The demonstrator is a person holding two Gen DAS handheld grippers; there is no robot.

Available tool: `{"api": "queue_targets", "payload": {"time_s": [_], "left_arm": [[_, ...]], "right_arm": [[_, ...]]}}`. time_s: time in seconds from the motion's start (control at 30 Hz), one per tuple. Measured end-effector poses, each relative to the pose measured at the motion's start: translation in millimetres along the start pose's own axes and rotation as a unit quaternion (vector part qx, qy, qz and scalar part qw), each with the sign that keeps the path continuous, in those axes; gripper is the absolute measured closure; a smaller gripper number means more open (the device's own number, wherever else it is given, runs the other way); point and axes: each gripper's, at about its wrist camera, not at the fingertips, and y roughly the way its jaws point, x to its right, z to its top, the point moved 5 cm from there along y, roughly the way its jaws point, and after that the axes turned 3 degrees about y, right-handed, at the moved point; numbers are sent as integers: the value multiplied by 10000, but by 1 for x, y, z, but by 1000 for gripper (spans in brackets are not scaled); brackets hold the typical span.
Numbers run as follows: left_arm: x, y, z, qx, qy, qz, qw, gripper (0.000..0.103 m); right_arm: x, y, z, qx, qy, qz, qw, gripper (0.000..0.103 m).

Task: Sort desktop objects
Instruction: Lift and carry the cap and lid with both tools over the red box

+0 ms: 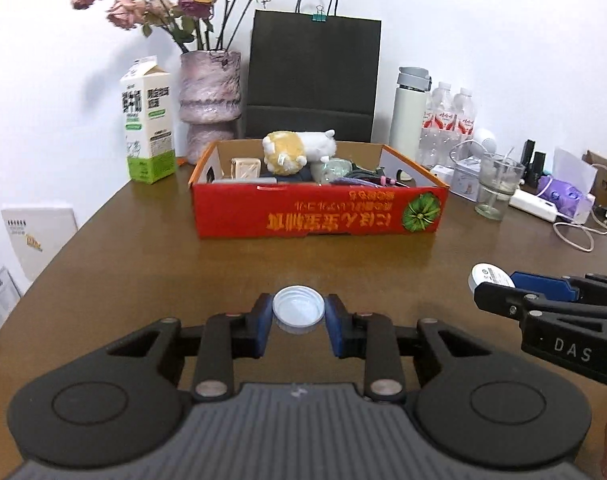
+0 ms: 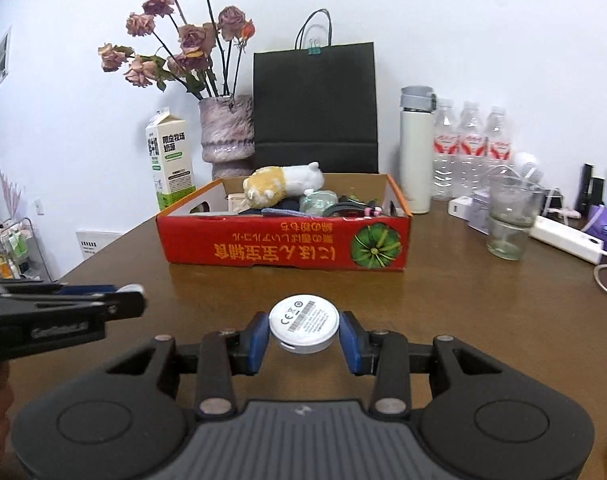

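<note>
Left gripper (image 1: 298,316) clamped on the white bottle cap (image 1: 298,311), right gripper (image 2: 304,330) clamped on the round white disc (image 2: 304,323), I'm carrying both toward the red box (image 1: 319,211) at twelve o'clock, needing release over its open top.

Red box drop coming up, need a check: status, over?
Left claw shut on bottle cap. Right claw shut on white disc. Red box ahead, path clear.

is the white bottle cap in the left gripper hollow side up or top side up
Hollow side up. In the left wrist view the bottle cap shows its open inside and raised rim, pinched between the left gripper's blue pads.
</note>
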Motion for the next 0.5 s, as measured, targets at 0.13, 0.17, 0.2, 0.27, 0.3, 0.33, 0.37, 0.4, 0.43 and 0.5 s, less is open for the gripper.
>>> {"api": "queue_targets", "payload": {"time_s": [0.13,0.17,0.2,0.27,0.3,0.33,0.37,0.4,0.43,0.5], "left_arm": [[4,-27,-8,120,38,39,9999,74],[5,-31,-8,147,44,38,9999,74],[7,-37,-8,179,28,24,9998,74],[9,-48,-9,256,-3,-9,9997,74],[10,-54,-8,309,-1,-24,9995,74],[11,-59,-8,353,7,-32,9994,74],[13,-65,-7,405,12,-42,9992,74],[14,-69,-7,433,17,-53,9990,74],[16,-73,-7,454,0,-52,9990,74],[18,-80,-7,504,-8,-81,9987,74]], "right_arm": [[0,-26,-6,61,-83,-64,9999,66],[0,-34,-7,94,-98,-64,9999,66],[0,-41,-6,139,-107,-66,9998,66],[-2,-55,-4,248,-136,-63,9996,66],[-3,-62,-3,311,-150,-59,9994,66],[-5,-70,-1,399,-160,-54,9991,66],[-5,-75,0,465,-160,-53,9988,66],[-5,-81,0,522,-153,-60,9985,66],[-5,-86,1,557,-144,-70,9983,66],[-5,-95,1,620,-140,-74,9980,66]]}}
